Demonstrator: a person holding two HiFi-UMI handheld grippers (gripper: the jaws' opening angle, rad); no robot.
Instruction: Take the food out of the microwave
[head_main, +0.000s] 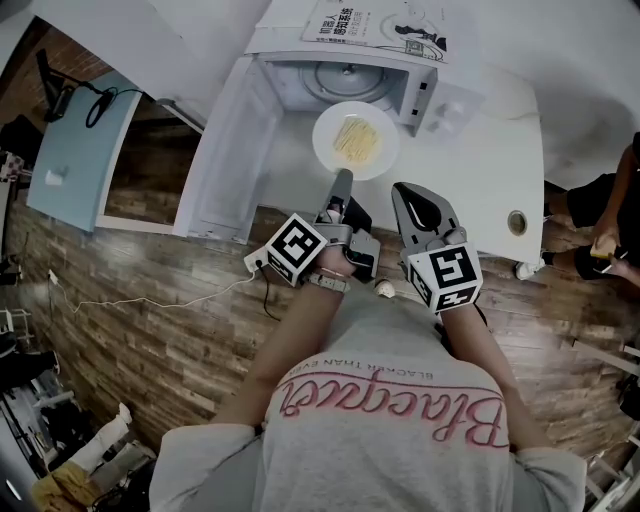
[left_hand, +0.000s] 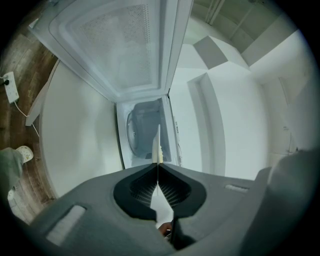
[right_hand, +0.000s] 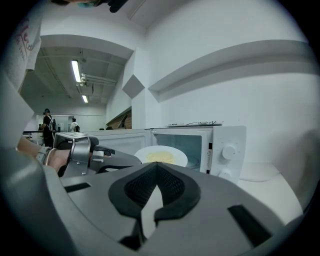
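A white plate of pale yellow noodles hangs in front of the open white microwave, outside its cavity. My left gripper is shut on the plate's near rim. In the left gripper view the plate shows edge-on between the closed jaws of the left gripper, with the empty cavity behind. My right gripper stays just right of the plate, shut with nothing in it. The right gripper view shows the plate, the microwave and the shut right gripper.
The microwave door swings open to the left. A booklet lies on top of the microwave. The white table has a round hole near its right edge. A seated person is at the far right.
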